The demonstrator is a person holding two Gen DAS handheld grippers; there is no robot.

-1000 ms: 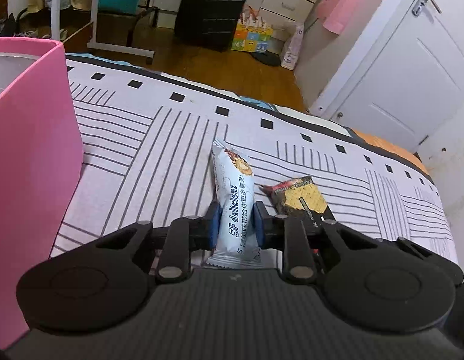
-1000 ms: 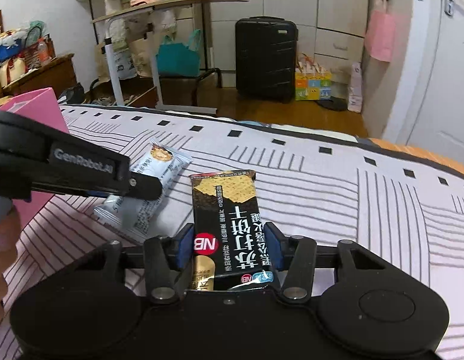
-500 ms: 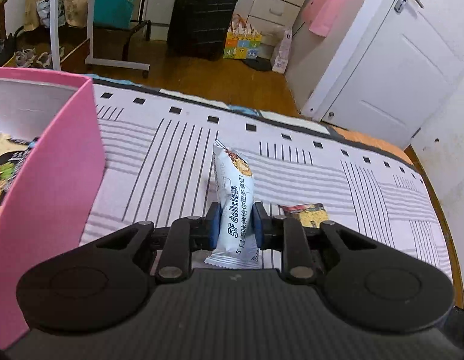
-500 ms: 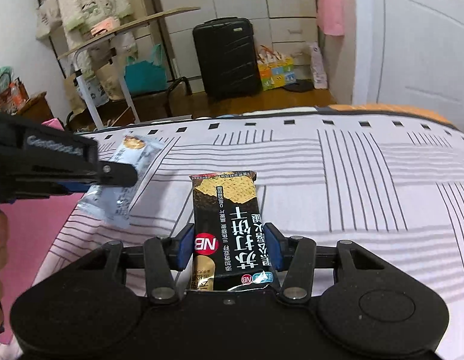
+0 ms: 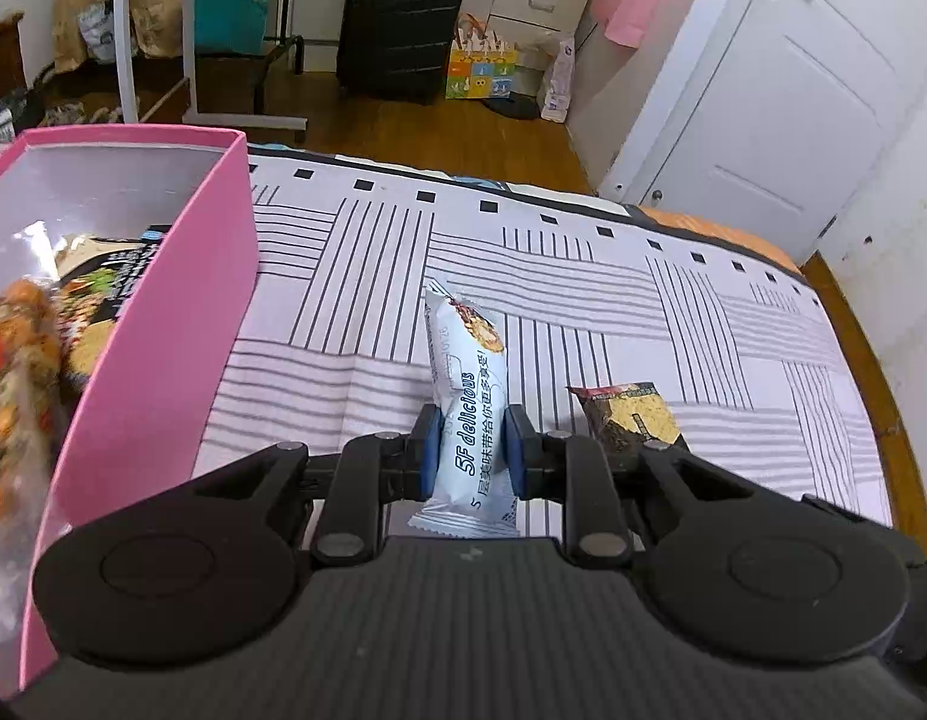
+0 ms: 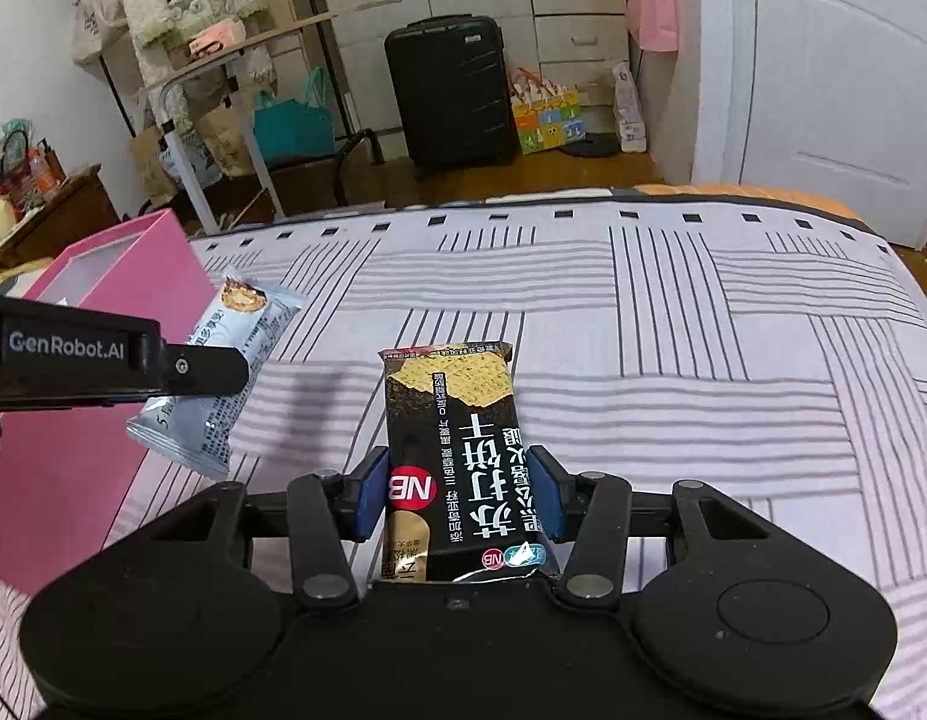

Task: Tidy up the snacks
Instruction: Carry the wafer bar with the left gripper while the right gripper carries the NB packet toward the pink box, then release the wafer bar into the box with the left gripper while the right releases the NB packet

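Pink box (image 5: 163,324) already holds several snack packs, so task looks partly done. L gripper (image 5: 469,450) clamps pale-blue "5F delicious" bar (image 5: 469,414) in air just beside box; R gripper (image 6: 457,495) clamps black NB soda-cracker pack (image 6: 457,450) above striped bedsheet (image 6: 703,360). Both packs not yet in box.

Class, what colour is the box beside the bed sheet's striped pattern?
Pink box, clearest in the left wrist view.

The right gripper (image 6: 457,495) clamps a black cracker packet (image 6: 460,456) between its blue pads above a striped bedspread (image 6: 673,348). At left, the left gripper (image 6: 205,369) holds a pale blue snack bar (image 6: 223,360) aloft beside a pink box (image 6: 127,264). A black suitcase (image 6: 451,90) stands beyond.
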